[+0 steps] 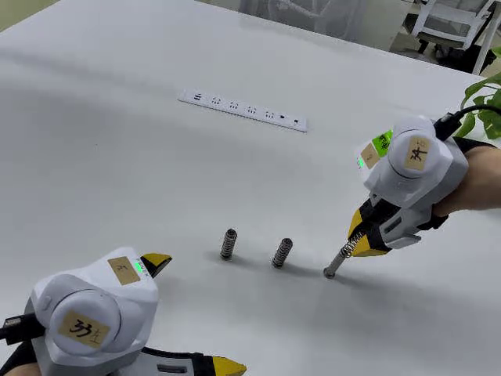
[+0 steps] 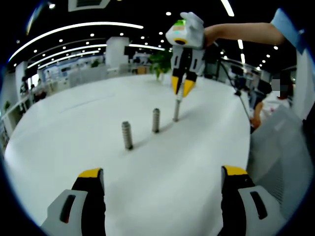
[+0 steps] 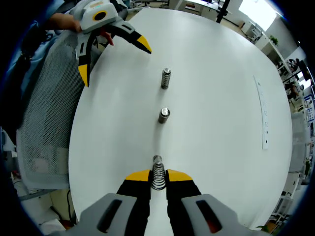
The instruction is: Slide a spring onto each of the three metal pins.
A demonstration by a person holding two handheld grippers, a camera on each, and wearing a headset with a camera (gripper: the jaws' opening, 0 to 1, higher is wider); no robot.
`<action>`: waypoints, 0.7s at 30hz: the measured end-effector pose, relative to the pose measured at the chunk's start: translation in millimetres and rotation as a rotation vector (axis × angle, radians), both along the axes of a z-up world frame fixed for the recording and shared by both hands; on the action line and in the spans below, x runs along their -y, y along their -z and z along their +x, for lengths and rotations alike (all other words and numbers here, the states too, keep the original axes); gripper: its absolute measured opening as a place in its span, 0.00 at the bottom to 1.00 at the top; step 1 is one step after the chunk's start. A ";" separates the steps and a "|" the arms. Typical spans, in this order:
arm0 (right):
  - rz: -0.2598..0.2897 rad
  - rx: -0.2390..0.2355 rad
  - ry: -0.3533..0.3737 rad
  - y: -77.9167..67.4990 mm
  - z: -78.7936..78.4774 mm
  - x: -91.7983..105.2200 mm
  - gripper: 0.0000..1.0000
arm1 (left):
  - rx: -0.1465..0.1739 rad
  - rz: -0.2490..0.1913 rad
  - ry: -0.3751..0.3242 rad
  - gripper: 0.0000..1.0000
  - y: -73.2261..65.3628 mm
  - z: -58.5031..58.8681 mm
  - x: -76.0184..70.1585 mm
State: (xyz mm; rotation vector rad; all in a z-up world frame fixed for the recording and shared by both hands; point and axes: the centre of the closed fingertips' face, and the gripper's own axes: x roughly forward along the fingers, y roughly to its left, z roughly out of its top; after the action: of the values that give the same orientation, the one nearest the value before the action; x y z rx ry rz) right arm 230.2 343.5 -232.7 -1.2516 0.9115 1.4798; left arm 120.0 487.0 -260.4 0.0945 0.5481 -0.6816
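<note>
Right gripper [image 1: 358, 244] clamped on last spring [image 3: 158, 176], at top of 3rd pin [image 1: 334, 266] on table [image 1: 117, 157]. Keep spring in line with pin, push straight down, then release. Left gripper [image 2: 162, 171] wide open, empty.

The table [image 1: 117, 157] is lit evenly from overhead; faint shadows are thrown rightward by the springs [image 1: 228, 244]; gripper-view edges are bent.
</note>
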 end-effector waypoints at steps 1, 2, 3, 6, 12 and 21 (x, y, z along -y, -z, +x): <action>0.001 -0.001 0.000 -0.2 -0.5 -0.2 0.13 | 0.001 0.000 0.001 1.00 -0.2 0.1 0.2; 0.003 -0.003 0.000 -0.6 -1.0 -0.6 0.13 | 0.001 0.000 0.002 1.00 -0.6 0.2 0.6; 0.004 -0.001 -0.001 -1.0 -0.9 -0.8 0.13 | 0.001 -0.001 0.002 1.00 -0.7 0.2 0.8; 0.005 -0.004 0.000 -1.6 -1.1 -1.2 0.13 | -0.001 0.000 0.004 1.00 -0.2 -0.2 1.2; -0.004 -0.005 -0.007 -0.5 -1.7 -0.6 0.13 | -0.001 -0.005 -0.002 0.99 -1.2 0.1 0.6; -0.023 -0.001 -0.021 3.1 -1.5 -1.3 0.13 | -0.005 -0.005 -0.001 0.99 -0.6 -0.7 0.4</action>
State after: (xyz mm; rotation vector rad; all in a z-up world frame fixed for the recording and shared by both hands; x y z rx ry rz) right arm 228.7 344.8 -235.8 -1.2809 0.9213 1.4896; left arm 119.3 486.6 -259.8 0.0875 0.5513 -0.6824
